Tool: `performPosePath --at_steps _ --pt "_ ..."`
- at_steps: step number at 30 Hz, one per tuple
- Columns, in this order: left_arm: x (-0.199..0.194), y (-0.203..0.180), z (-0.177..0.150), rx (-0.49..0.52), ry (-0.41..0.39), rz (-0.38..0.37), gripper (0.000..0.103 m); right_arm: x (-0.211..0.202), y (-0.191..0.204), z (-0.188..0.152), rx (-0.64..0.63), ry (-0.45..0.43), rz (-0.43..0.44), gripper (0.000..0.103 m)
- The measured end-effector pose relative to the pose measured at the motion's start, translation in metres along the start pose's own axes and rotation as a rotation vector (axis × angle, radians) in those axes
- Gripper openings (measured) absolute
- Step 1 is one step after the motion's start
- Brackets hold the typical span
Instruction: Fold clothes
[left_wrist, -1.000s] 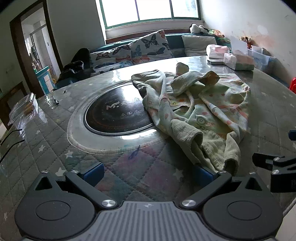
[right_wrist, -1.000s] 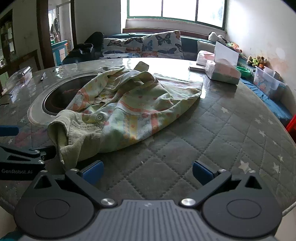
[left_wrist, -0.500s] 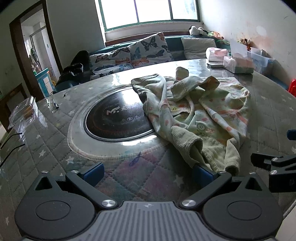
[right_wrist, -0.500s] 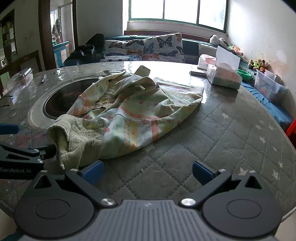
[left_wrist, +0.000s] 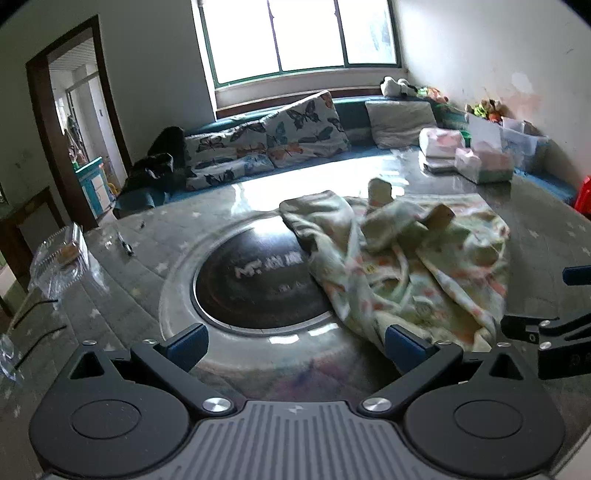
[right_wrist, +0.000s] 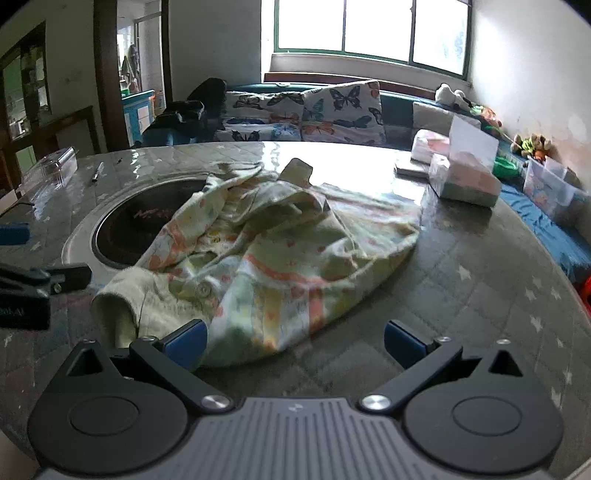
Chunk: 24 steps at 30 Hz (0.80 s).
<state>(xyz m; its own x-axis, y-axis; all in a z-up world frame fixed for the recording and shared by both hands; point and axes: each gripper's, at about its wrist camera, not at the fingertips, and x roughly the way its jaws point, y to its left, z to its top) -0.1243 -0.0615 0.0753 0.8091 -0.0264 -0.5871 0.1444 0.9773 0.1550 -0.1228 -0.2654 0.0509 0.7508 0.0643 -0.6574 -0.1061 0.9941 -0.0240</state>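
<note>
One crumpled little jacket lies on the round counter, partly over the dark round plate in the middle. The left gripper has its jaws wide open and holds nothing. The right gripper is wide open too, with its left pad touching the cloth's near edge. Behind sit two tissue packs. One clear tub by the wall holds small things, maybe toys.
</note>
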Motion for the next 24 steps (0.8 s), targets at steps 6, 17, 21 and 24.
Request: performPosePath --at_steps 6,17,21,24 --pt "0.025 -0.004 0.013 0.033 0.002 -0.005 0.103 0.023 -0.004 0.021 -0.017 -0.01 -0.012 0.101" --pt "0.068 -0.02 0.043 0.087 -0.042 -0.066 0.099 0.073 -0.025 0.055 0.028 0.011 -0.006 0.085" --pt "0.086 -0.026 0.056 0.105 -0.037 -0.092 0.091 0.091 -0.028 0.065 0.029 0.02 0.005 0.078" --pt "0.103 -0.032 0.062 0.129 -0.016 -0.089 0.087 0.103 -0.029 0.073 0.035 0.02 0.021 0.073"
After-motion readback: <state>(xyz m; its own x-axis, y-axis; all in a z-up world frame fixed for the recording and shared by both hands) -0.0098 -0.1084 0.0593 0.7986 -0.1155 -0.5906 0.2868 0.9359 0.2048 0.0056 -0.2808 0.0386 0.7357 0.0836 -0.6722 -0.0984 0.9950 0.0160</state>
